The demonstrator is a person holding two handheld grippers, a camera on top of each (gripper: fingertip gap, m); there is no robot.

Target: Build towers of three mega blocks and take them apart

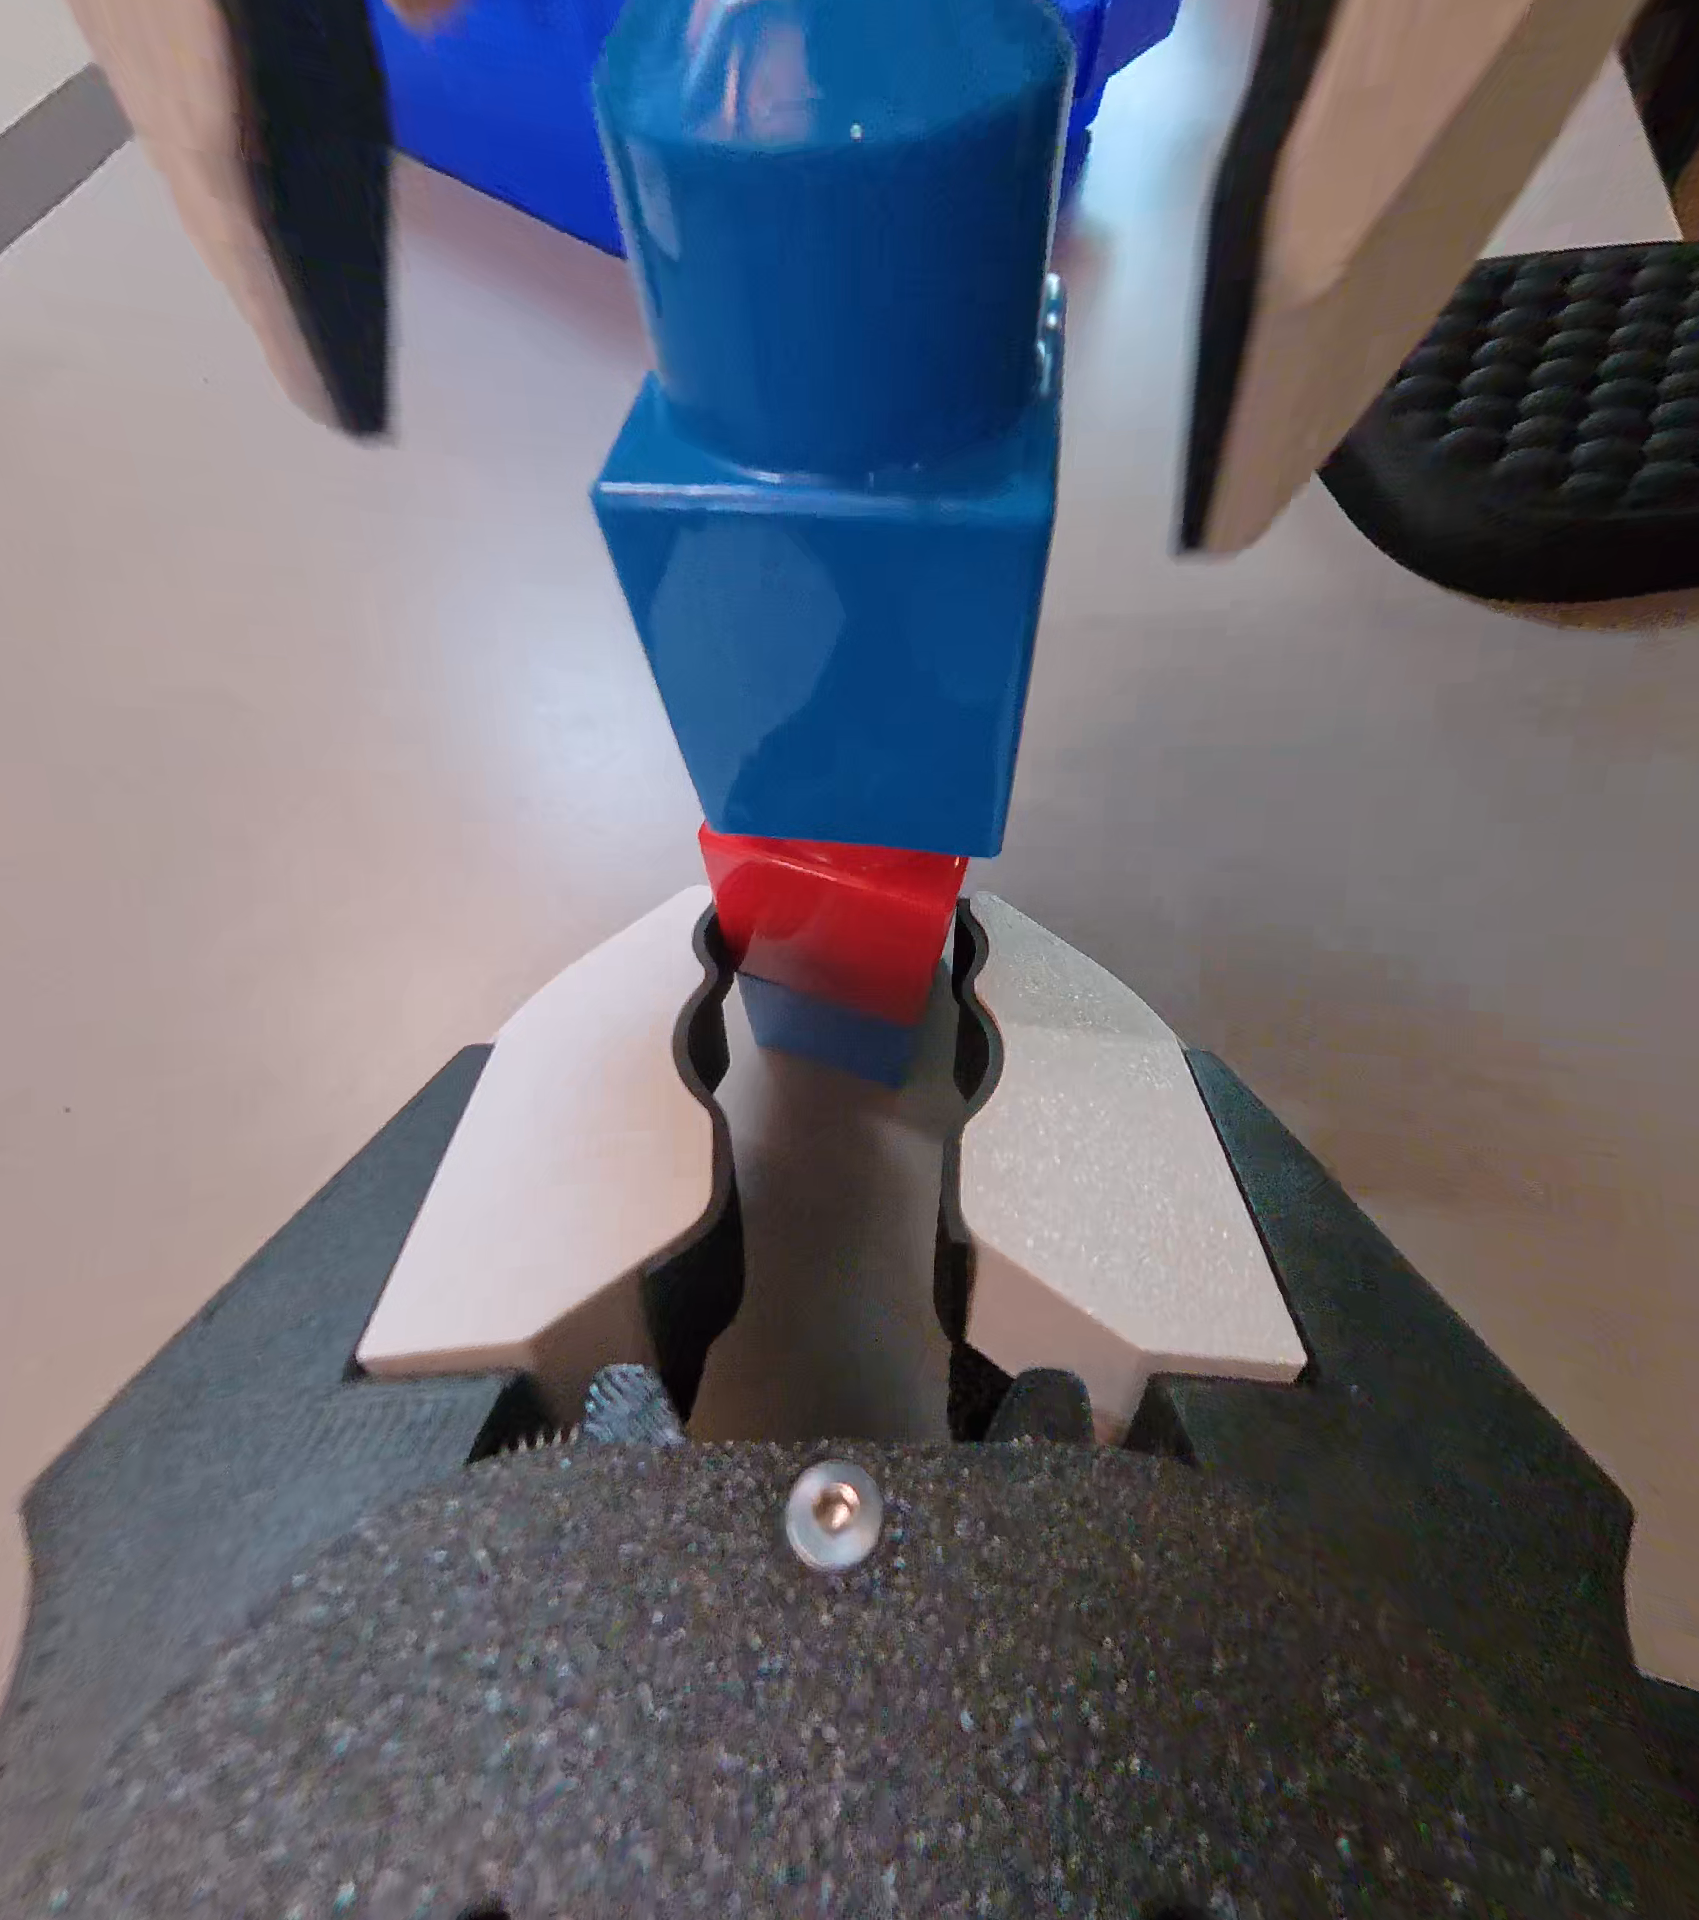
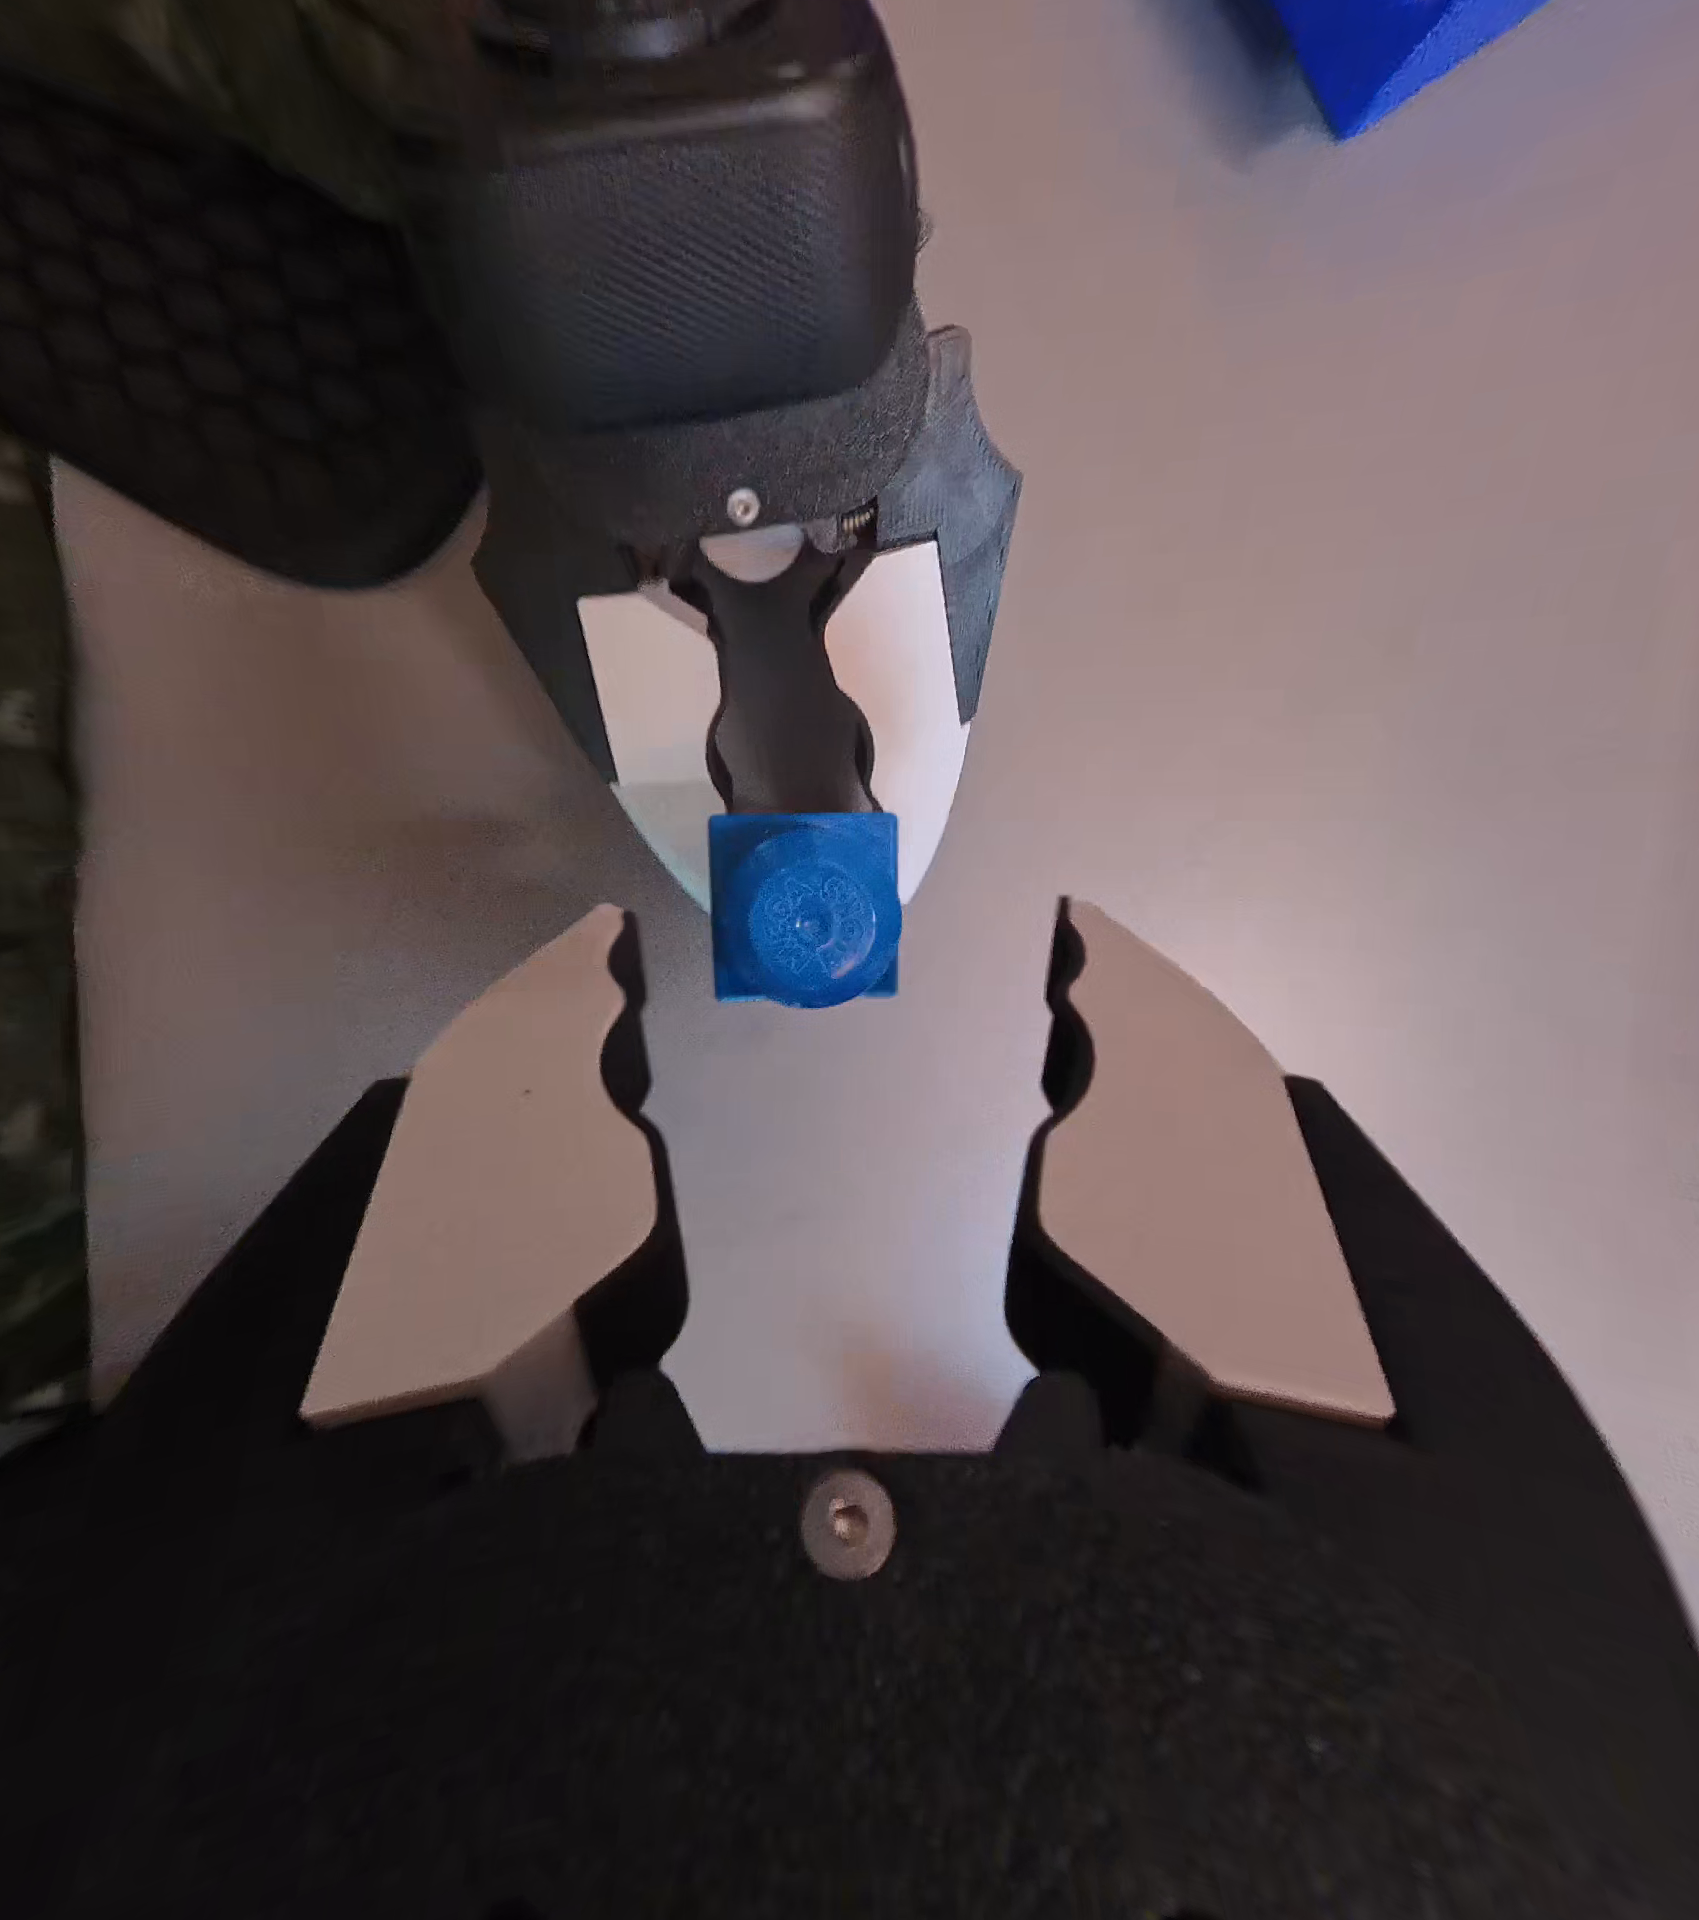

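Three-block tower (image 1: pixel 824 665), blue over red over blue, left claw (image 1: pixel 837 971) gripping its base, right claw (image 2: pixel 843 961) wide above

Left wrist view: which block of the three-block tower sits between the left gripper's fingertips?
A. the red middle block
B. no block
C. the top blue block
A: the left gripper closes its fingertips on the red middle block, with the top blue block above them.
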